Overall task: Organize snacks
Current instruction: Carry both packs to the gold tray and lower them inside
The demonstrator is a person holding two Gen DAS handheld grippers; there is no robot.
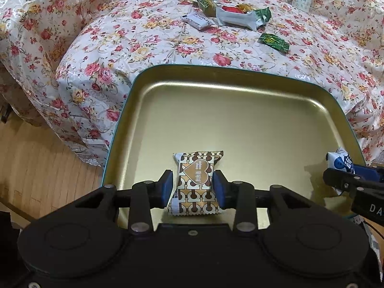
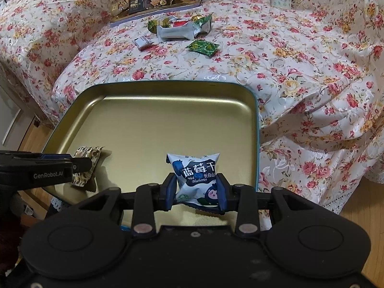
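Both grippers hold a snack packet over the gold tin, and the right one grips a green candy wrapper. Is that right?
Not quite. The right gripper grips a white-and-blue dried blueberry packet, not a green wrapper, as the right wrist view shows. The left gripper does hold a brown patterned packet over the gold tin.

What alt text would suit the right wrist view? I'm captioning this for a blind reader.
The right gripper pinches a white and blue dried-blueberry packet over a gold metal tray with a teal rim. At left, the left gripper holds a brown patterned packet. More wrapped snacks lie beyond on the floral tablecloth.
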